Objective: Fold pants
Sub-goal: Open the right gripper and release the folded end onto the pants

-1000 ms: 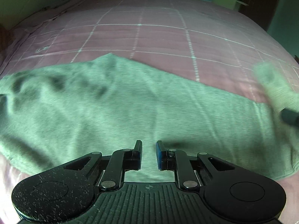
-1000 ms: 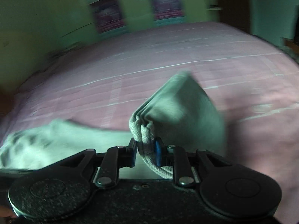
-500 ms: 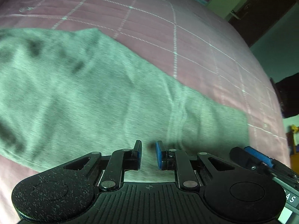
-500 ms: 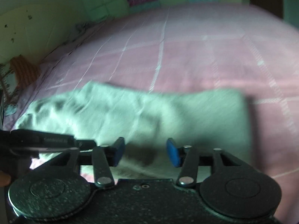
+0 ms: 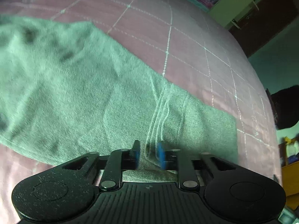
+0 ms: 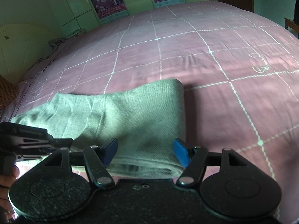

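Note:
The grey-green pants (image 5: 78, 93) lie folded lengthwise across the pink bedspread (image 5: 168, 29). In the left wrist view my left gripper (image 5: 148, 154) has its blue pads close together on a raised fold at the near edge of the pants. In the right wrist view the pants (image 6: 130, 115) end in a folded edge on the right. My right gripper (image 6: 145, 152) is wide open, its pads straddling the near edge of the cloth without pinching it. The left gripper (image 6: 35, 141) shows at the left edge of that view.
The bed has a pink quilt with a white grid (image 6: 186, 46). Green walls with posters (image 6: 110, 0) stand behind it. A dark door (image 5: 265, 20) and a yellow cabinet (image 5: 289, 177) are at the right. A brown pillow (image 6: 7, 93) lies at the far left.
My right gripper let go of the pants end and opened wide, laying it on the bed. My left gripper moved right along the near edge and closed on a fold.

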`<state>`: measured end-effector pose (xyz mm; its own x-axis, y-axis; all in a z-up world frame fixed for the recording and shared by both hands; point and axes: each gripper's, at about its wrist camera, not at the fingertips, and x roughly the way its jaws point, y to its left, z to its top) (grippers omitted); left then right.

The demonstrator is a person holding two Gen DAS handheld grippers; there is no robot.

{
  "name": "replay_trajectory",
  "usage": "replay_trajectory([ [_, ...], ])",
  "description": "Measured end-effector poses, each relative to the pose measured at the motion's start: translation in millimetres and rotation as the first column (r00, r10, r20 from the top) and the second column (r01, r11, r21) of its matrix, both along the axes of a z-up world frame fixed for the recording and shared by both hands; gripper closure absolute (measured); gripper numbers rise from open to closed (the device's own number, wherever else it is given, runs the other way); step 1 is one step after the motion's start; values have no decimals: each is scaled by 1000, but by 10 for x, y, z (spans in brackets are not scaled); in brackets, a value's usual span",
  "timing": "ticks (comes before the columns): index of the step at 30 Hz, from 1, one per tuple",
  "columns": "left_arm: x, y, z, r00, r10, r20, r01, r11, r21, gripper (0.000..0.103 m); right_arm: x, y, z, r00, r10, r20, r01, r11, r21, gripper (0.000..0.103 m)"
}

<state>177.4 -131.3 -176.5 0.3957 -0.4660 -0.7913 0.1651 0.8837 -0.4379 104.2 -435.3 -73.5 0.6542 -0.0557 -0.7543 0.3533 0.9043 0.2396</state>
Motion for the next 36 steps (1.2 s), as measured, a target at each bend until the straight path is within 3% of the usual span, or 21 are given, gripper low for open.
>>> replay_trajectory([
  [1,-9,-3,3,1000,-8,6,8,1000,0,21,-7,-12,-7,1000,-2,-1,2,1000,3,37],
  [2,-32,22,14,1000,3,22,-3,1000,-8,11,-10,-18,-9,1000,-4,-2,4,1000,6,37],
  [4,-44,54,13,999,10,34,-9,999,-46,11,-6,-21,-6,1000,-5,-3,5,1000,6,37],
  [7,2,55,-85,1000,15,-19,-17,996,-83,13,-16,-10,6,1000,-5,3,5,1000,8,37],
  [8,22,46,-134,999,25,-33,-28,995,-100,26,-20,-4,8,1000,-4,4,4,1000,9,37],
  [9,30,40,-182,998,22,-56,-29,992,-119,53,-23,-2,11,1000,-3,5,3,1000,9,37],
  [10,45,28,-248,996,16,-88,-28,989,-144,68,-32,-1,17,1000,-6,8,6,1000,5,37],
  [11,48,11,-325,992,21,-125,-41,986,-162,75,-46,-7,27,1000,-13,14,13,1000,0,37],
  [15,23,-20,-476,986,62,-156,-96,970,-222,81,-118,-83,80,998,-53,43,54,999,-8,37],
  [17,8,-84,-456,989,69,-134,-95,975,-199,84,-155,-142,92,995,-82,57,83,997,-5,37],
  [19,-19,-126,-336,993,76,-95,-92,980,-177,85,-188,-199,93,991,-116,65,117,993,-9,37],
  [23,4,62,174,997,72,32,-61,963,-262,86,-201,-306,134,981,-181,73,185,981,-54,39],
  [27,77,534,520,985,100,144,-67,974,-216,86,-75,-332,156,983,-175,59,179,982,-63,41],
  [29,68,765,524,978,94,185,-71,989,-128,86,49,-232,144,990,-135,45,138,987,-80,44],
  [32,62,994,282,986,94,140,-91,995,-28,86,288,39,71,999,-49,13,50,992,-117,49],
  [36,44,986,-164,996,60,65,-65,994,89,81,592,442,-55,997,62,-35,-67,984,-163,55],
])
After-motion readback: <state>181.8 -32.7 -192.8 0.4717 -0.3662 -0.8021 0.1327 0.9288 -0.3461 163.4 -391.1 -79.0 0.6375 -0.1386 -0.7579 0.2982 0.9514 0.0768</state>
